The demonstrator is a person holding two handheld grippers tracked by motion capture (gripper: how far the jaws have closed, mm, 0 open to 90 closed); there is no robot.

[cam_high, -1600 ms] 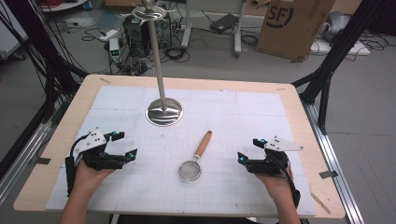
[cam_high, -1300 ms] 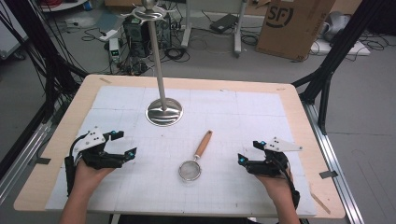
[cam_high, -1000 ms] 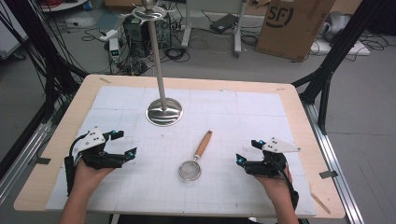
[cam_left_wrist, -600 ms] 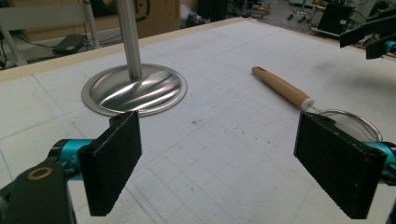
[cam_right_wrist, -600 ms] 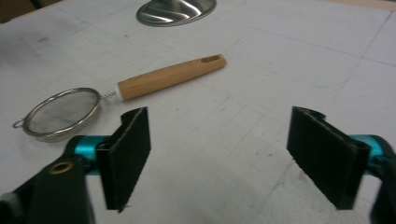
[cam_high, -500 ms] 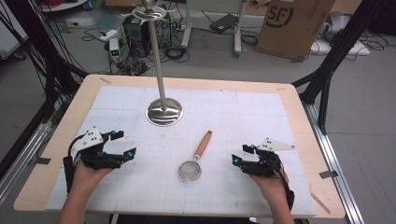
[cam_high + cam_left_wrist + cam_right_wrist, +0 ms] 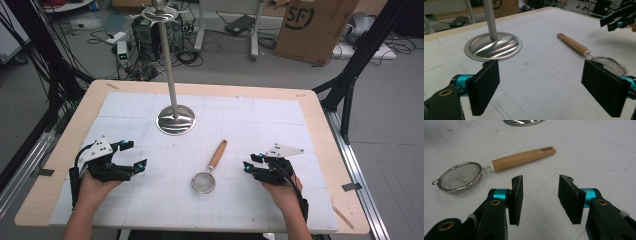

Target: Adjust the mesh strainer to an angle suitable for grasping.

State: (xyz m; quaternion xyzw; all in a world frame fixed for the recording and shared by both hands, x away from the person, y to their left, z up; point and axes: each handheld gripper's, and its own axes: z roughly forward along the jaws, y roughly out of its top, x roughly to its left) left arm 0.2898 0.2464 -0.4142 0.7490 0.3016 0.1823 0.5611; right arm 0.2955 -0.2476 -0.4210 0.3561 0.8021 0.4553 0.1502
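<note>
A: Going left to right in the high view: your left gripper point(image 7: 131, 156) sits at the lower left exactly where it was, jaws wide apart with nothing between them.

B: And the strainer point(image 7: 209, 169)?

A: It hasn't shifted. It lies at lower centre on the white mat point(image 7: 280, 120), mesh bowl nearest you, wooden handle pointing away toward the metal stand point(image 7: 174, 118) in the upper middle.

B: What differs on your right?

A: Your right gripper point(image 7: 253, 164), lower right, has crept a little left toward the strainer but stays apart from it. Its jaws have just been closing; they now stand partly apart, holding nothing.

B: Any writing?

A: "SF" on the cardboard box point(image 7: 314, 25) at the upper right.
</note>
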